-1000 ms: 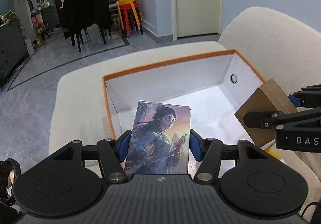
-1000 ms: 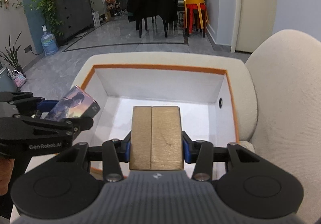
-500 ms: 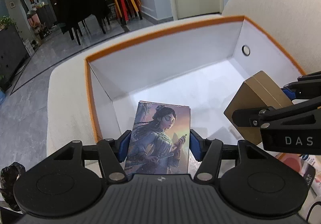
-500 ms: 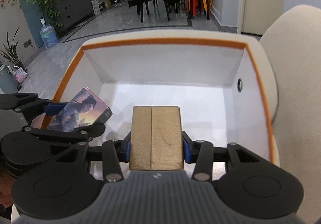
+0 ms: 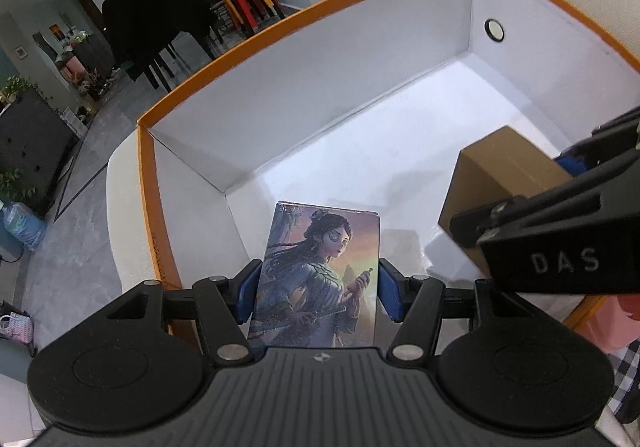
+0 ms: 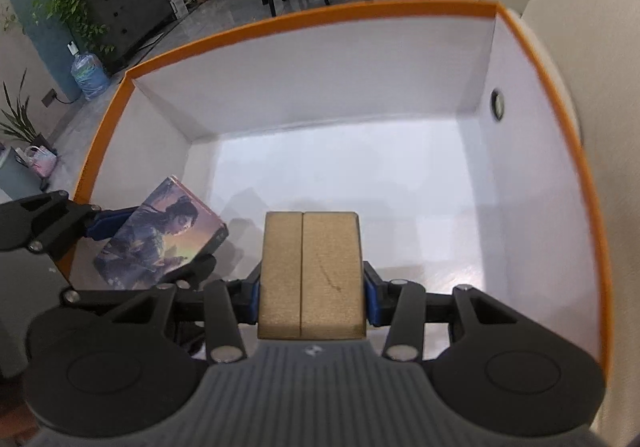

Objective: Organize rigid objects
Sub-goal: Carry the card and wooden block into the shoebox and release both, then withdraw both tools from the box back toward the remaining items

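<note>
Left wrist view first: the left tongs (image 5: 318, 289) are clamped on a card box (image 5: 316, 279) with artwork of a dark-haired woman in blue robes on its face, blue pads pressing both long sides. There's small writing along its top edge, but it's too blurry to read. Straight ahead of and below the tongs sits the big storage box (image 5: 304, 103), white inside with an orange rim, resting on a cream cushioned seat (image 5: 124, 247). Its floor looks bare apart from what the tongs are holding over it. A round grommet hole (image 5: 494, 30) sits in the wall off to the front right. To the right of these tongs, the right tongs (image 5: 560, 187) hold a brown cardboard box (image 5: 496, 175) down inside the big box, and the black arm reads "DAS" in pale letters.

Right wrist view: the right tongs (image 6: 312, 287) are squeezed onto the brown cardboard box (image 6: 312, 275), which has a seam running down the middle of its top face and no printing I can make out. It's inside the storage box (image 6: 340, 79), near the closest wall. To the left of these tongs, the left tongs (image 6: 132, 239) grip the card box (image 6: 160, 235), tilted, just inside the left wall. The same grommet hole (image 6: 497, 105) shows on the right-hand wall.
</note>
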`<state>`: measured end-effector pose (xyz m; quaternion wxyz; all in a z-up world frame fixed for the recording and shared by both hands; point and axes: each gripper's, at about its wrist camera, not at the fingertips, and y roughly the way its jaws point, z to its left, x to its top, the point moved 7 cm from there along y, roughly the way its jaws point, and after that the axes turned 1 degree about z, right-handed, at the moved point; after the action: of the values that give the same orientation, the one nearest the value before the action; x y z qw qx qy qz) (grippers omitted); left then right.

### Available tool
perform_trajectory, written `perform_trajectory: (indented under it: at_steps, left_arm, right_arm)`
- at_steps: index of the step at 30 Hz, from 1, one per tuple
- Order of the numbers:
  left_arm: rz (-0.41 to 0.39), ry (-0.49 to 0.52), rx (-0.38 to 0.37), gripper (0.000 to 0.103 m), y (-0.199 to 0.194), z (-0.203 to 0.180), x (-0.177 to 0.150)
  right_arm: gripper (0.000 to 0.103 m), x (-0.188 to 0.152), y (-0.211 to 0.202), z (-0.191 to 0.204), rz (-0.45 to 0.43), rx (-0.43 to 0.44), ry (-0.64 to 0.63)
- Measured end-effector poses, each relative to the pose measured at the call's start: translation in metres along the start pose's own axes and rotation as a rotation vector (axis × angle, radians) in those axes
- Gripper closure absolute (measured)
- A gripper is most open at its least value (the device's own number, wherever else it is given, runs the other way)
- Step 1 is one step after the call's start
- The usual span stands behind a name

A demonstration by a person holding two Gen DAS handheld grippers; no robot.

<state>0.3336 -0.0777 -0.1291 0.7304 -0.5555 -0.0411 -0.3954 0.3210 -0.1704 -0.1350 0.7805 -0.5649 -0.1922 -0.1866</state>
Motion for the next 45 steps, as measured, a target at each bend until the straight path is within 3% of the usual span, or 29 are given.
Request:
perform_trajectory:
  at_steps: [13,18,27,31,33,34,36,45]
  left_arm:
    - [0.021,0.003,0.038,0.032,0.001,0.003,0.000]
    - [0.009,-0.015,0.029,0.032,-0.003,0.004,0.000]
    - [0.002,-0.037,0.021,0.032,-0.010,0.007,-0.001]
    - [0.003,-0.039,0.021,0.032,-0.011,0.009,-0.001]
    - [0.004,-0.041,0.023,0.032,-0.011,0.009,-0.001]
    - [0.003,-0.040,0.023,0.032,-0.012,0.009,0.000]
    - [0.002,-0.043,0.024,0.032,-0.012,0.009,0.001]
    - [-0.019,-0.070,0.017,0.032,-0.027,0.017,0.000]
  right_arm:
    - [0.058,-0.001,0.024,0.004,0.070,0.061,0.108]
    - [0.054,0.000,0.026,0.001,0.078,0.029,0.097]
    - [0.052,0.007,0.011,-0.020,0.045,-0.148,-0.014]
    - [0.053,0.010,-0.001,-0.030,0.052,-0.158,-0.026]
    - [0.055,0.008,-0.001,-0.034,0.099,-0.173,-0.052]
    - [0.065,0.008,-0.003,-0.036,0.103,-0.199,-0.072]
    - [0.072,0.009,-0.007,-0.040,0.090,-0.256,-0.111]
    - [0.066,0.008,-0.026,-0.032,0.035,-0.205,-0.102]
